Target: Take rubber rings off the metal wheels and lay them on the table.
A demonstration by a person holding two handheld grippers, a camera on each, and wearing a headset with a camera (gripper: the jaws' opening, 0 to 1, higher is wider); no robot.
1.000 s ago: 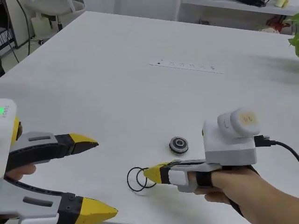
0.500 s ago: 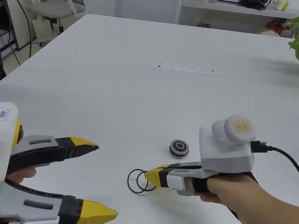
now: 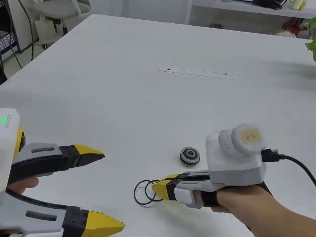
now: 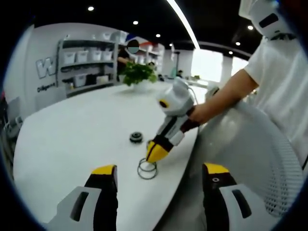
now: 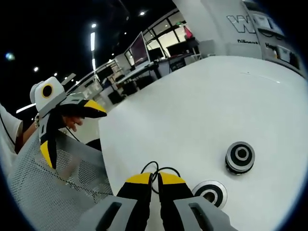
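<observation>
- Left gripper (image 3: 106,191): jaws were wide apart, holding nothing.
- Right gripper (image 3: 154,186): jaws were pinched closed on rubber rings (image 3: 144,192), two overlapping loops lying on the table (image 3: 123,89) at its tips.
- Metal wheel (image 3: 189,154) sat just beyond the rings, not touching them.
- Wall lettering (image 5: 238,21): big "W" was readable, the rest too small to read.

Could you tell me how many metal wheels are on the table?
2. One wheel lies farther out on the table; the other wheel sits beside the right gripper. More may be hidden.
</observation>
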